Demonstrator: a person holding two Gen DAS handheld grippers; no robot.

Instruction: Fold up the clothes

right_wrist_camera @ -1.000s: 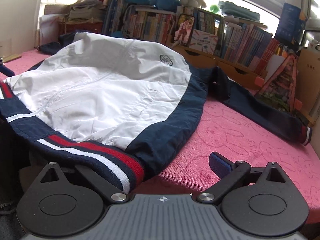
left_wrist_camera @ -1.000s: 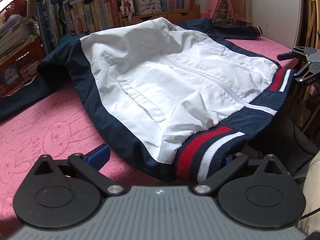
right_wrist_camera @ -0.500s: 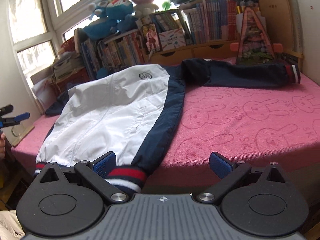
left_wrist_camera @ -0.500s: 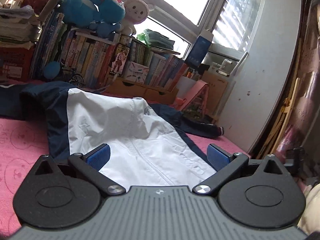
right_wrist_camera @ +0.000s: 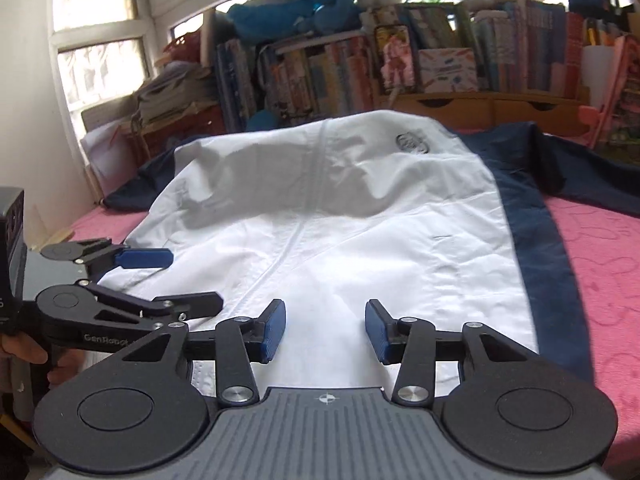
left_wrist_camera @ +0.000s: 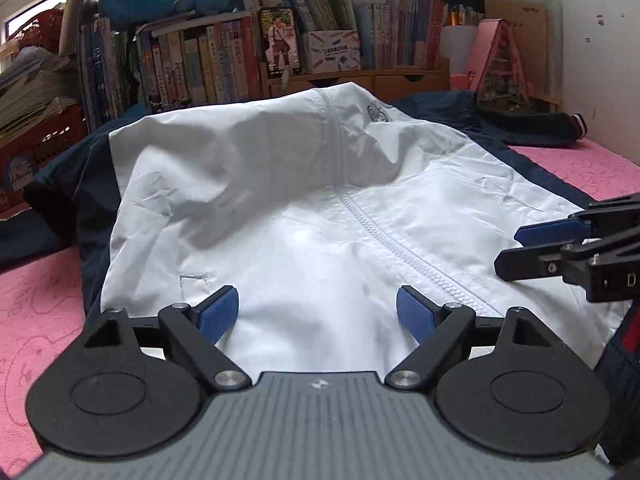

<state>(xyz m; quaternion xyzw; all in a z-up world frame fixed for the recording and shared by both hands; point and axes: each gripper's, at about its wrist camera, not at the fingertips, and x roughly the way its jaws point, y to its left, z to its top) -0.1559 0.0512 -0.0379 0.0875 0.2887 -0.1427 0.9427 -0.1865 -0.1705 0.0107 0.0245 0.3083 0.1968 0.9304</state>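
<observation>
A white jacket (left_wrist_camera: pixel 312 200) with navy sides and a centre zip lies front up on the pink rabbit-print blanket (left_wrist_camera: pixel 36 304). My left gripper (left_wrist_camera: pixel 318 312) hangs over the jacket's lower white front, left of the zip. Its jaws are closing, with white cloth lying between the blue pads (left_wrist_camera: pixel 218 314) and no pinch visible. My right gripper (right_wrist_camera: pixel 325 332) sits over the same lower front of the jacket (right_wrist_camera: pixel 360 220). Its jaws are narrower and also closing, with loose cloth in the gap. Each gripper shows in the other's view: right gripper (left_wrist_camera: pixel 536 248), left gripper (right_wrist_camera: pixel 188 280).
One navy sleeve (left_wrist_camera: pixel 532 128) stretches to the right toward the wall, and the other (left_wrist_camera: pixel 24 232) trails off to the left. Behind the blanket stand packed bookshelves (left_wrist_camera: pixel 224 64) with plush toys (right_wrist_camera: pixel 296 12) on top. A hand (right_wrist_camera: pixel 24 354) holds the left gripper.
Both grippers have come in over the jacket's lower front and now sit side by side. The left jaws have narrowed a little and the right jaws a lot.
</observation>
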